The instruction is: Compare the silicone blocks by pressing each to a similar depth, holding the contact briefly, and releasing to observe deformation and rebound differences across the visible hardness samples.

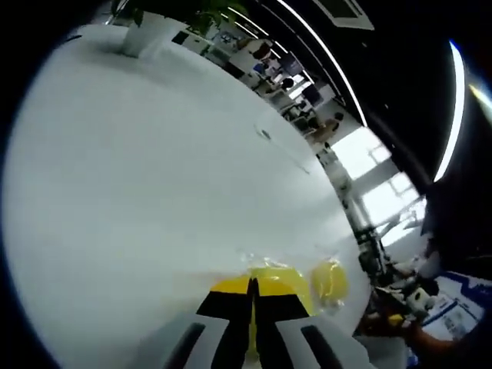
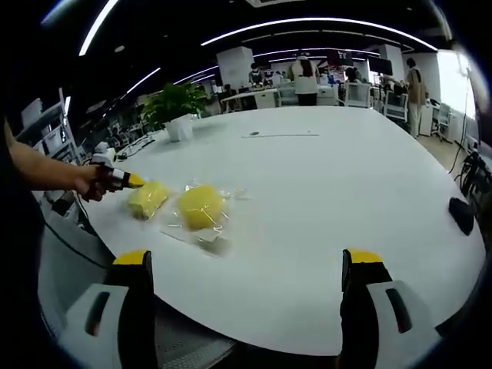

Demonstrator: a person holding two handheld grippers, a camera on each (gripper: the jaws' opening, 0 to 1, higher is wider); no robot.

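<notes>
Two yellow silicone blocks in clear plastic wrap lie on the white table (image 2: 323, 192). In the right gripper view one block (image 2: 201, 206) sits in the middle and the other block (image 2: 147, 198) to its left. A hand (image 2: 91, 181) holds my left gripper (image 2: 132, 181), whose yellow tip touches the left block. In the left gripper view my left gripper (image 1: 252, 286) is shut, tips against the nearer block (image 1: 286, 278); the second block (image 1: 329, 281) lies to its right. My right gripper (image 2: 247, 265) hangs open over the table's near edge, short of the blocks.
A potted plant (image 2: 178, 114) in a white pot (image 1: 150, 32) stands at the table's far side. A small dark object (image 2: 461, 215) lies near the right edge, and a tiny item (image 2: 254, 134) further back. Desks and people fill the room behind.
</notes>
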